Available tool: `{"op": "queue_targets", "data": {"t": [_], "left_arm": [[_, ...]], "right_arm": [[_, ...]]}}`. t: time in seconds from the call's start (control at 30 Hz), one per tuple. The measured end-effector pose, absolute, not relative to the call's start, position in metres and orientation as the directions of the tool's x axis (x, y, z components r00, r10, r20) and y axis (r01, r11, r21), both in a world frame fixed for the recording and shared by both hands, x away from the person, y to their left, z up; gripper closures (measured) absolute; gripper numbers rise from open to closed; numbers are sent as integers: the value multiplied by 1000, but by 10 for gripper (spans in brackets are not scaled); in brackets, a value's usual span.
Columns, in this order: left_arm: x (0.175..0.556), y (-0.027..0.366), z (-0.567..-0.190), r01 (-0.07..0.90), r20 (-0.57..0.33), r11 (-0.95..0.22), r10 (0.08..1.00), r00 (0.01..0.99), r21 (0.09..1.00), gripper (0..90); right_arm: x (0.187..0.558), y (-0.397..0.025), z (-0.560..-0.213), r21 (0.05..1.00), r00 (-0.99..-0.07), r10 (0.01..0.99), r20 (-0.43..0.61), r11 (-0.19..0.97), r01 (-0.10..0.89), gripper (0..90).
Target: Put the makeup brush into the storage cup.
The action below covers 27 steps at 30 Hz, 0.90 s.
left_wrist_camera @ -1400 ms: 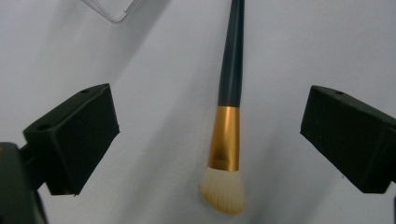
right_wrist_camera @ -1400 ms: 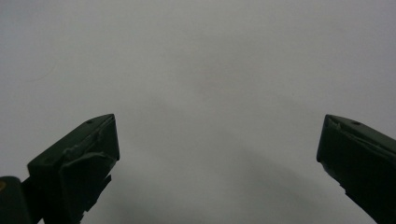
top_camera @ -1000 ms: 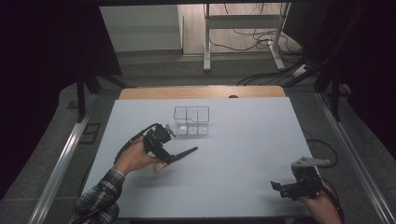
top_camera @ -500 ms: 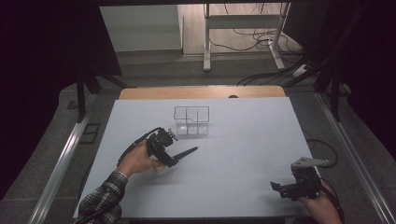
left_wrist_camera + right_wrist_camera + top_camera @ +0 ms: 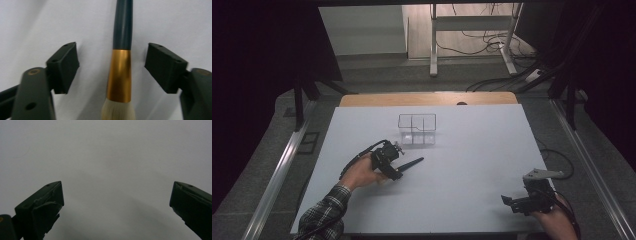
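Observation:
A makeup brush (image 5: 120, 75) with a dark handle, gold ferrule and pale bristles lies on the white table (image 5: 472, 160). In the left gripper view my left gripper (image 5: 112, 53) is open, its jaws standing either side of the ferrule with a gap on both sides. From the high view the brush handle (image 5: 413, 163) sticks out to the right of the left gripper (image 5: 396, 168), left of the table's middle. My right gripper (image 5: 516, 202) rests near the front right corner. In its own view the right gripper (image 5: 116, 188) is open over bare table.
A clear plastic organizer box (image 5: 417, 129) with several compartments stands on the table just beyond the brush. A wooden strip (image 5: 427, 98) runs along the table's far edge. Dark floor, cables and a metal frame lie past it.
My left hand and gripper have edged slightly to the right along the brush. The brush handle and the right gripper stay where they were.

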<state>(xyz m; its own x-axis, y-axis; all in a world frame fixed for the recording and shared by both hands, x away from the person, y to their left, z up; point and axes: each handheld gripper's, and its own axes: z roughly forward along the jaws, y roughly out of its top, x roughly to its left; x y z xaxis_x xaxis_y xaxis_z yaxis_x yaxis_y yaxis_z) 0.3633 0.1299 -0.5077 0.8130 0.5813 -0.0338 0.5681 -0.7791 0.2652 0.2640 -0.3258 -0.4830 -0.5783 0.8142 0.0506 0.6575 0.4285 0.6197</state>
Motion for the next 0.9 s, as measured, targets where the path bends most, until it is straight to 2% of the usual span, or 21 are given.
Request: {"op": "queue_targets", "data": {"t": [0.13, 0.17, 0.23, 0.6, 0.9], "left_arm": [[362, 130, -509, 570, -54, -777, 579, 814, 265, 421], [361, 131, -508, 572, -59, -776, 579, 813, 265, 497], [360, 132, -507, 580, -69, -771, 585, 808, 261, 709], [355, 131, -507, 564, -37, -778, 578, 815, 276, 723], [355, 133, -505, 576, -65, -758, 587, 807, 307, 725]], "right_arm": [[264, -325, -483, 615, -578, 815, 50, 431, 660, 0], [264, -325, -483, 615, -578, 814, 50, 431, 660, 0], [264, -325, -483, 613, -578, 815, 49, 433, 661, 0], [263, -325, -483, 612, -577, 816, 45, 434, 662, 0], [263, -325, -483, 612, -576, 816, 44, 434, 661, 0]]}}
